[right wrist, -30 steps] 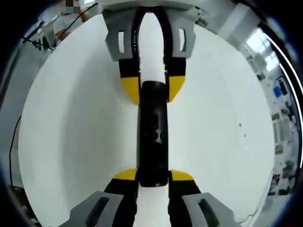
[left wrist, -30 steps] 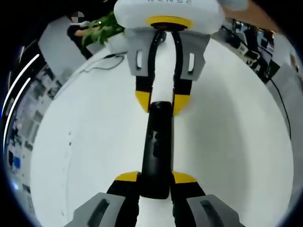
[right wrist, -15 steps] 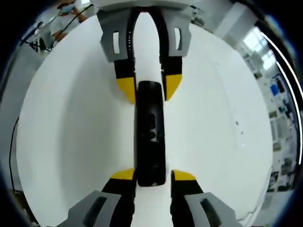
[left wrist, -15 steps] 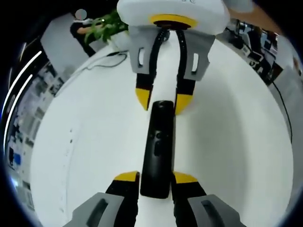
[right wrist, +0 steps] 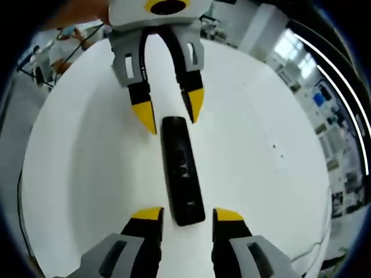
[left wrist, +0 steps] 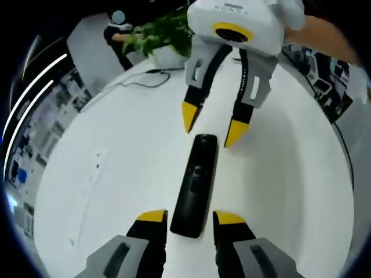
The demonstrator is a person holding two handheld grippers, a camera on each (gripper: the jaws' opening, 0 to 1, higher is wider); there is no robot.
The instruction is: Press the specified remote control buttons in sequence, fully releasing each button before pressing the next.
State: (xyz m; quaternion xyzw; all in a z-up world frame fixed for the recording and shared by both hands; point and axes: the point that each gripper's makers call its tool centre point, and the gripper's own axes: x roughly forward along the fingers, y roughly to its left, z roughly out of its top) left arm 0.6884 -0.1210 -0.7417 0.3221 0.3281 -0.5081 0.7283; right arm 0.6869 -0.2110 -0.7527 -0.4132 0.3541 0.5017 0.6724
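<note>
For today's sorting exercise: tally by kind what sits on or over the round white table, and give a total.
Slim black remote control: 1
Yellow-tipped grippers, left gripper and right gripper: 2
Leafy green potted plant: 1
Thin black cable: 1
Total: 5

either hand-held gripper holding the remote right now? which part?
Nothing is held. The remote lies flat on the white table; the left hand-held gripper and right hand-held gripper are both open, jaws clear of its ends.
</note>
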